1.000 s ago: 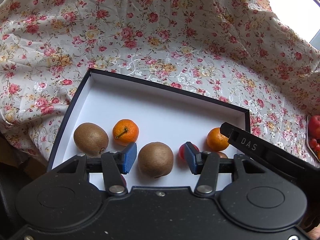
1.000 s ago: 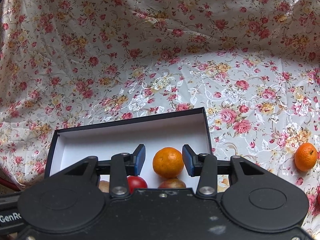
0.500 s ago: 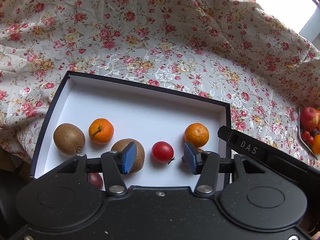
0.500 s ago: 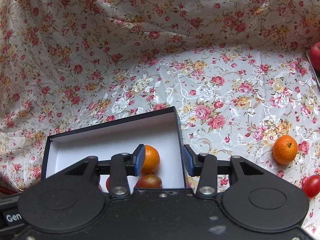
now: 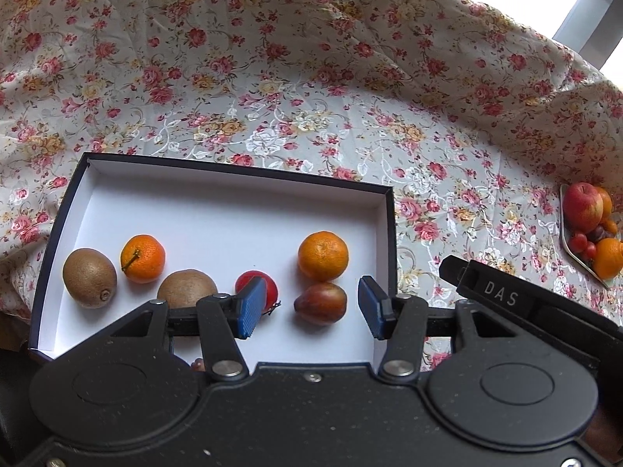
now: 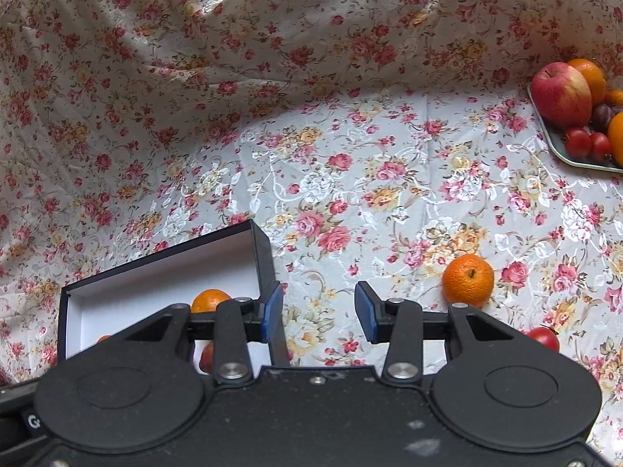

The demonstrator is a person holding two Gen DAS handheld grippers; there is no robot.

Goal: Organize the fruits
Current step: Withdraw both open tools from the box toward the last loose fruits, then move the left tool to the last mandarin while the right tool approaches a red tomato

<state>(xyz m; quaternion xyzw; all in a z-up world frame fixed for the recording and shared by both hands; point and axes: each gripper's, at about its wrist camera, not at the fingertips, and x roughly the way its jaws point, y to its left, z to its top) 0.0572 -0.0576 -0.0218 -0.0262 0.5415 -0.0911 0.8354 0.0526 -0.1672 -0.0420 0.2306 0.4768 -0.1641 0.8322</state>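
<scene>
The right claw (image 6: 317, 311), open and empty, hangs just right of the box (image 6: 261, 251), with the loose orange (image 6: 467, 280) on the counter further right, nearer it than the open, empty left claw (image 5: 307, 307).

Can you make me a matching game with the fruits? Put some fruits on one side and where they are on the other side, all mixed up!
Fruits:
1. apple
2. kiwi
3. loose tangerine

Places:
A. inside the box, at its left end
B. alone on the flowered cloth
C. on the tray with other fruit

Pairs: 1-C, 2-A, 3-B
</scene>
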